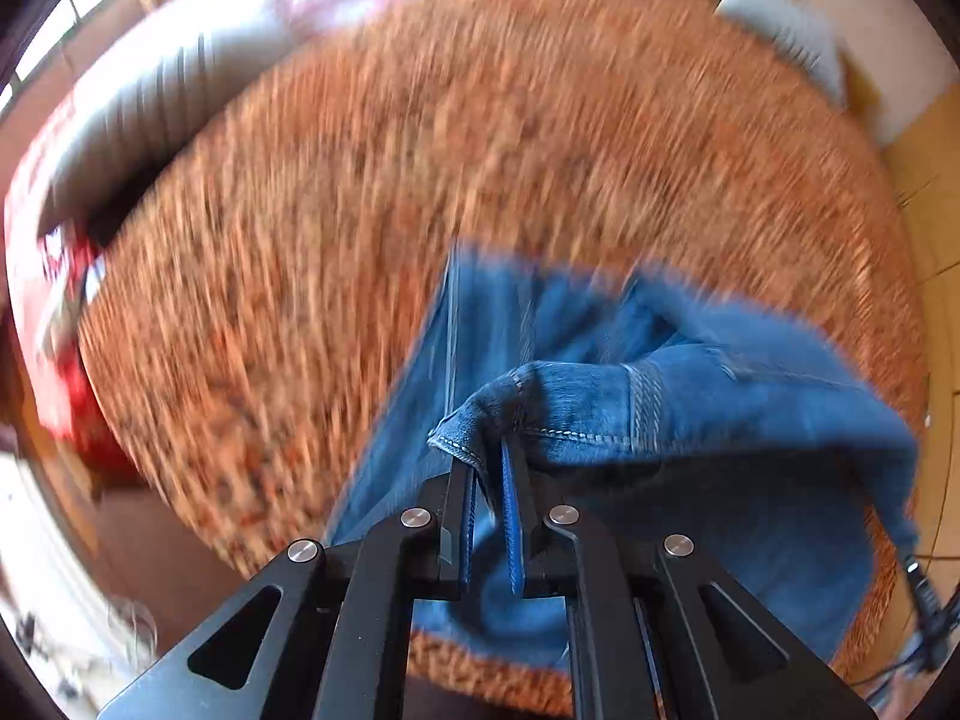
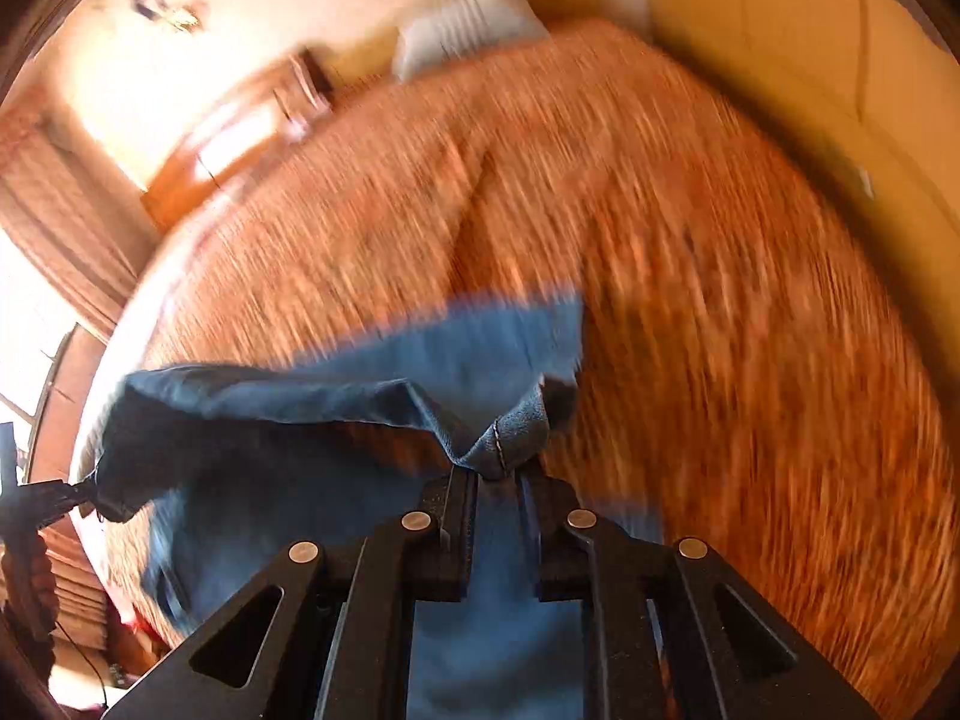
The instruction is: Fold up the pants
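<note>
Much of both views is smeared by blur, so the weave of the orange bedspread (image 1: 480,150) and the things around the bed cannot be made out clearly; a pale pillow (image 2: 462,30) is only just recognised beyond the bedspread's far edge, and a red shape (image 1: 54,312) past its left edge cannot be identified. The lower part of the jeans (image 1: 690,420) is cut off behind the black gripper frames in both views. The jeans are found draped over the near part of the bedspread, with a lifted stretch of denim spanning between the two grippers. A stitched hem corner is pinched between the jaws of the left gripper (image 1: 487,462). A bunched fold with a seam is clamped between the jaws of the right gripper (image 2: 501,477), above the bedspread.
</note>
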A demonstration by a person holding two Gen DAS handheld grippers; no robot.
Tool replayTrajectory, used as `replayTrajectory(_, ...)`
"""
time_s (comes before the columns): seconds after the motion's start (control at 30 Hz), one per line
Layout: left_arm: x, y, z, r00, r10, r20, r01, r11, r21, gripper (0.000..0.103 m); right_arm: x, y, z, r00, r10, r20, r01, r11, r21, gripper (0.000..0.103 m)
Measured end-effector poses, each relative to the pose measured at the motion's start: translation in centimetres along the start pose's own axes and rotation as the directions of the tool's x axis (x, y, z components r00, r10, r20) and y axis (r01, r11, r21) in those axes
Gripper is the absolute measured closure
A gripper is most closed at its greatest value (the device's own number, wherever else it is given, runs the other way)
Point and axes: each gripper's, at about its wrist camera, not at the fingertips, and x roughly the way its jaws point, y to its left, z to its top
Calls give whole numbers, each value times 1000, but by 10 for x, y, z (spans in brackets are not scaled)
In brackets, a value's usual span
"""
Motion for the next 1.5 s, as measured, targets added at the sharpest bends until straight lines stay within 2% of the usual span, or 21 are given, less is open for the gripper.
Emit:
replayTrajectory(0.07, 15, 5, -7, 999, 11, -53, -12, 1000, -20, 95, 20, -12, -27, 995, -49, -92, 52, 998, 27, 88)
replayTrajectory(0.17, 5, 13, -16, 998, -20, -58, 19, 1000, -23, 90, 18, -18, -48, 989, -78, -126, 84, 995, 46, 86)
replayTrajectory(0.2, 0, 15, -17, 998, -32, -60, 30, 999, -20, 89, 9, -20, -50, 991, -73, -116, 80, 995, 59, 83)
replayTrajectory(0.23, -9, 20, -23, 997, -43, -65, 42, 999, -20, 89, 2, -22, -52, 992, -65, -109, 73, 994, 76, 72)
replayTrajectory(0.33, -28, 33, -28, 994, -87, -60, 84, 995, -52, 72, -18, -35, -59, 998, 13, -67, 0, 981, 196, 53)
replayTrajectory(0.4, -39, 40, -26, 988, -152, -36, 146, 982, -123, 55, -16, -45, -60, 995, 85, -53, -65, 949, 308, 47)
replayTrajectory(0.57, -36, 35, -14, 966, -255, -43, 240, 946, -216, 45, 21, -47, -58, 978, 206, -36, -164, 863, 478, 47)
replayTrajectory(0.63, -24, 29, -10, 965, -256, -61, 236, 944, -232, 45, 38, -45, -54, 970, 242, -39, -186, 831, 524, 47)
replayTrajectory(0.77, 9, 20, -4, 963, -249, -102, 213, 937, -275, 45, 59, -47, -52, 968, 248, -41, -172, 772, 612, 45)
replayTrajectory(0.87, 36, 7, 10, 974, -190, -120, 153, 952, -266, 49, 69, -50, -48, 967, 256, -4, -186, 714, 674, 45)
replayTrajectory(0.9, 37, 4, 13, 976, -177, -125, 141, 957, -255, 63, 74, -50, -45, 969, 247, -9, -176, 714, 678, 48)
replayTrajectory(0.93, 37, 1, 18, 975, -182, -124, 149, 959, -241, 74, 76, -49, -43, 971, 239, -8, -171, 720, 673, 64)
replayTrajectory(0.97, 33, -2, 24, 971, -201, -130, 169, 961, -220, 86, 76, -48, -40, 974, 227, -7, -166, 732, 661, 94)
replayTrajectory(1.0, 25, -4, 27, 970, -207, -126, 178, 962, -209, 86, 75, -48, -37, 973, 230, 2, -175, 735, 655, 100)
replayTrajectory(1.1, -15, -6, 32, 971, -232, -49, 225, 966, -125, 88, 48, -41, -24, 957, 279, 83, -270, 744, 612, 99)
replayTrajectory(1.2, -49, 5, 16, 953, -302, -39, 297, 951, -89, 87, 4, -37, -29, 933, 328, 146, -351, 749, 563, 99)
replayTrajectory(1.27, -54, 15, -4, 963, -268, -35, 266, 963, -46, 86, -32, -40, -49, 922, 342, 183, -385, 741, 550, 99)
replayTrajectory(1.3, -50, 24, -11, 969, -242, -57, 240, 970, -38, 86, -43, -47, -60, 925, 332, 183, -376, 745, 551, 99)
replayTrajectory(1.37, -14, 39, -32, 971, -188, -149, 182, 982, -50, 86, -48, -60, -90, 950, 281, 136, -306, 751, 585, 97)
replayTrajectory(1.43, 31, 52, -44, 955, -153, -255, 130, 986, -103, 86, -37, -76, -115, 970, 231, 71, -222, 738, 637, 96)
replayTrajectory(1.5, 51, 60, -44, 942, -151, -300, 109, 982, -151, 86, -18, -89, -137, 977, 213, 29, -172, 694, 699, 96)
